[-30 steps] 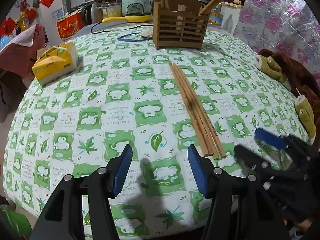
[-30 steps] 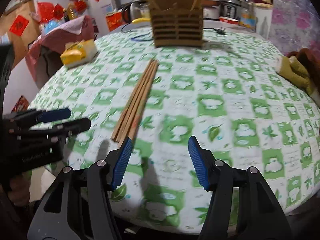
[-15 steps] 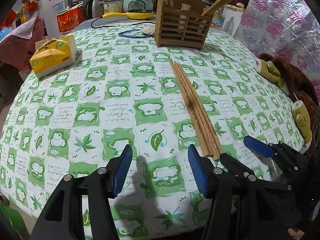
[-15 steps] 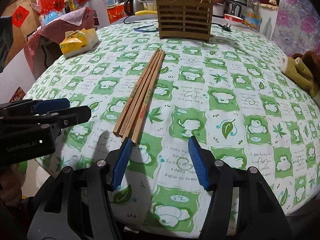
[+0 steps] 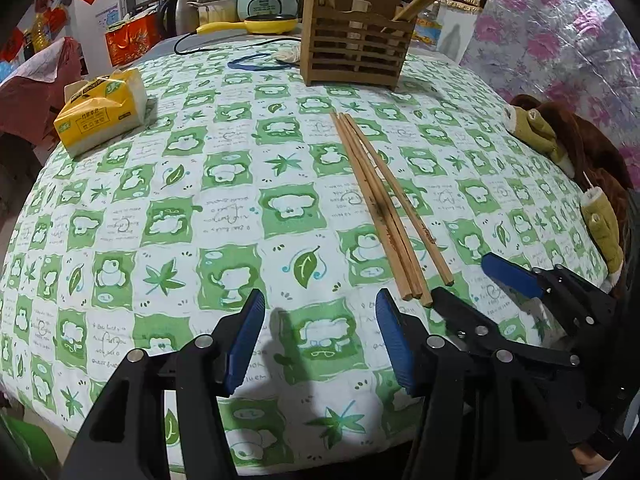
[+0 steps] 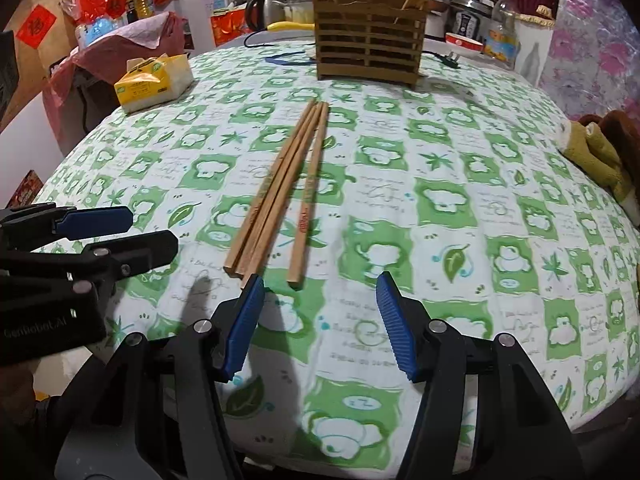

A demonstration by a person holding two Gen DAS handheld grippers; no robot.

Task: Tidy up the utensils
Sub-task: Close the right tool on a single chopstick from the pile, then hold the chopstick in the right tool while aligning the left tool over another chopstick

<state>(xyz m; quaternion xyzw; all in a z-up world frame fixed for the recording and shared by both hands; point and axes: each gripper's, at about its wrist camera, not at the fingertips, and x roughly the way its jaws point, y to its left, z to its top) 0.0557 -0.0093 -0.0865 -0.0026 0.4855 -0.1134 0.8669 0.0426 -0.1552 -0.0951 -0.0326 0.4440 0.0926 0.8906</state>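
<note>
Chopsticks (image 6: 280,196): four wooden, flat on table, three touching, one splayed at near end | holder (image 6: 369,46): slatted wood, upright beyond them (held more sticks)

The left gripper (image 5: 320,344) is sitting low at the near edge of the picture, pointing forward. Its two blue fingers (image 5: 244,340) are spread wide apart, and nothing is sitting between them. The right gripper (image 6: 318,324) is pointing forward the same way, and its blue fingers (image 6: 396,328) are wide apart too, holding nothing. The two grippers are hanging close side by side. In the left wrist view, the right gripper (image 5: 478,286) is poking in from the right side. In the right wrist view, the left gripper (image 6: 150,230) is poking in from the left side.
</note>
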